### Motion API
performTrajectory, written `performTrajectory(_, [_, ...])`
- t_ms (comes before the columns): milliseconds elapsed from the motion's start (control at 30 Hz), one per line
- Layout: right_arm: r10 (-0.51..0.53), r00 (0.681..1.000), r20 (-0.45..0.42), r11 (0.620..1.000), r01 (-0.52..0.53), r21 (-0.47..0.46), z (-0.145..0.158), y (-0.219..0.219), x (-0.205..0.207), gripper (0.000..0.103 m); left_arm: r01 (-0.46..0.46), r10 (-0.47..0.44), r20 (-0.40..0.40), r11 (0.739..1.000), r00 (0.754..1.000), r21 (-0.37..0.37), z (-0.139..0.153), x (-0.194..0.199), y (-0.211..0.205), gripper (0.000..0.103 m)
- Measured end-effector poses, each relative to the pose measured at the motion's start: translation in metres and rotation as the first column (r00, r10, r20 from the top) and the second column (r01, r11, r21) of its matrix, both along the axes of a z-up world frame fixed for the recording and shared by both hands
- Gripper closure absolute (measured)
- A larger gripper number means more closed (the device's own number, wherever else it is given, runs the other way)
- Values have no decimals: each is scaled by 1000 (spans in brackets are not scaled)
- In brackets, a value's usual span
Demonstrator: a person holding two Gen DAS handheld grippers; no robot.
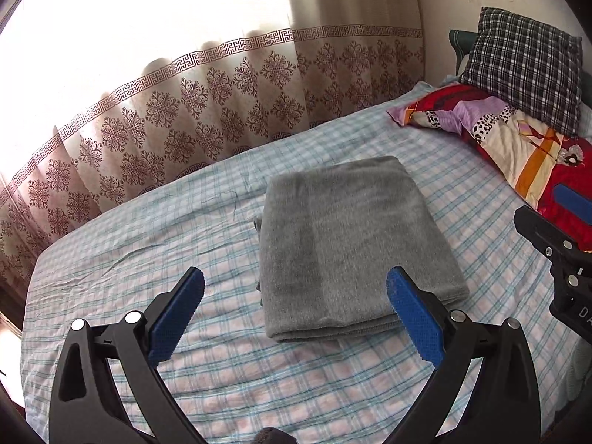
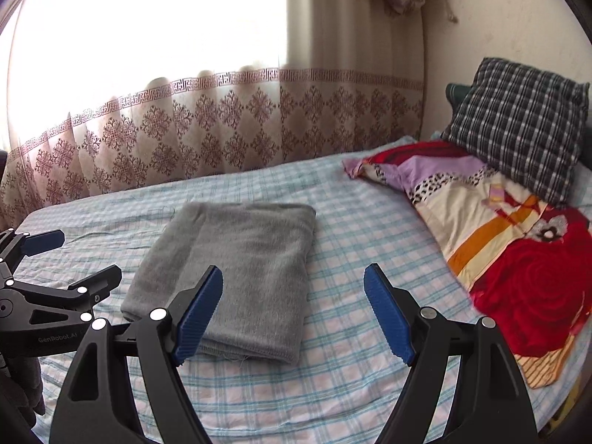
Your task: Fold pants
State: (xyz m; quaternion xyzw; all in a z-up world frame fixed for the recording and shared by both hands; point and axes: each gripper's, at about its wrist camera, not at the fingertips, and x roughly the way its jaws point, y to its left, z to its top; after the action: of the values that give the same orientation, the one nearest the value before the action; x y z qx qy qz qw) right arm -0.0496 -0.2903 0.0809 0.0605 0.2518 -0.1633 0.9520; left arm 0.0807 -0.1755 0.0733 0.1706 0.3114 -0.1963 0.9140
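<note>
The grey pants [image 1: 347, 244] lie folded into a thick rectangle on the checked bedsheet [image 1: 148, 244]. They also show in the right wrist view [image 2: 240, 270]. My left gripper [image 1: 295, 277] is open and empty, held above the near edge of the pants. My right gripper [image 2: 294, 273] is open and empty, above the sheet at the right edge of the pants. Each gripper shows at the edge of the other's view: the right one [image 1: 555, 229] and the left one [image 2: 55, 259].
A patchwork quilt [image 2: 510, 259] and a dark checked pillow [image 2: 518, 125] lie at the head of the bed on the right. A patterned curtain [image 1: 166, 118] hangs along the far side under a bright window.
</note>
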Motion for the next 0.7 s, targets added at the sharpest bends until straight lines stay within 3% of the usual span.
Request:
performTrajectory(33, [-2,1000,4,1000,2,-4,2,0,-1,12,1,-1,8,1000,1000,-1,2,-1,0,3])
performTrajectory(67, [-3,1000,7,1000,3,-8,2,1,-1,11,-1,1,14,1000,1000,-1,3,-1,-1,3])
performTrajectory(267, [7,1000,-22,1000,-7,0,-4,2,4,11,-24,23,29,999,999,34,4,-1,-5,3])
performTrajectory(533, [2,997,-71,999,0,38,-20,-2,11,11,6,-5,-53,1000,999,11,-9,14,-9,3])
performTrajectory(700, [3,998,-69,999,-1,36,-20,-1,12,11,-24,26,-39,998,999,54,-17,20,-10,3])
